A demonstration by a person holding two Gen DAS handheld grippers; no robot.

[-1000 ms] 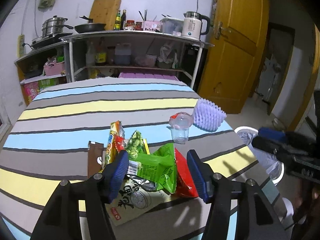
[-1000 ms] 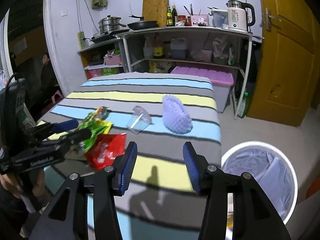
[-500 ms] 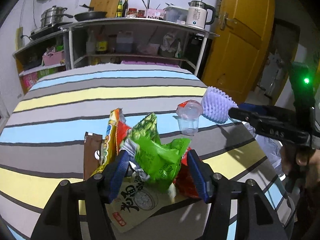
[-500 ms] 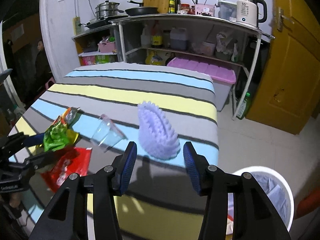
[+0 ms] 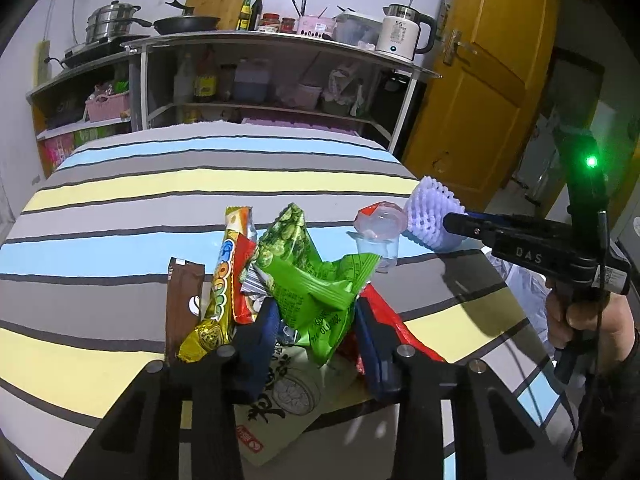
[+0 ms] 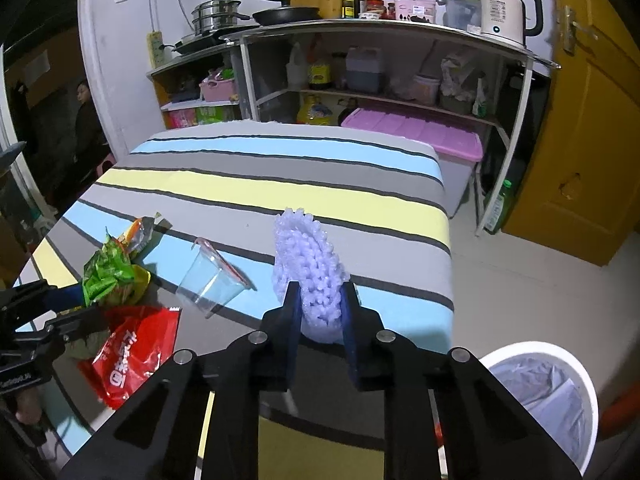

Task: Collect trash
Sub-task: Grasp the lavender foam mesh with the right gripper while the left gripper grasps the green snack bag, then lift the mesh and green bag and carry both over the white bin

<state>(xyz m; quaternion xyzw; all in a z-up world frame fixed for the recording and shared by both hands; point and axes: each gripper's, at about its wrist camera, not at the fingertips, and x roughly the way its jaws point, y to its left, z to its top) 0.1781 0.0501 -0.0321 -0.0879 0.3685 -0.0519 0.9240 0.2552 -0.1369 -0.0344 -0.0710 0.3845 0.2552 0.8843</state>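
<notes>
My left gripper (image 5: 316, 320) is shut on a crumpled green snack bag (image 5: 308, 280), lifted slightly over a pile of wrappers: a yellow-red wrapper (image 5: 228, 276), a brown one (image 5: 182, 304), a red bag (image 5: 392, 328) and a pale printed bag (image 5: 292, 396). My right gripper (image 6: 320, 304) is shut on a purple foam fruit net (image 6: 308, 268) near the table's right edge; the net also shows in the left wrist view (image 5: 430, 208). A clear plastic cup (image 6: 210, 284) lies on its side between the two.
A white trash bin with a liner (image 6: 540, 392) stands on the floor right of the striped table (image 6: 280, 192). Shelves with kitchenware (image 6: 380, 80) are behind the table, and a yellow door (image 6: 592, 120) at right.
The left gripper closed on the green bag and raised it. The right gripper moved forward to the purple net and closed on it.
</notes>
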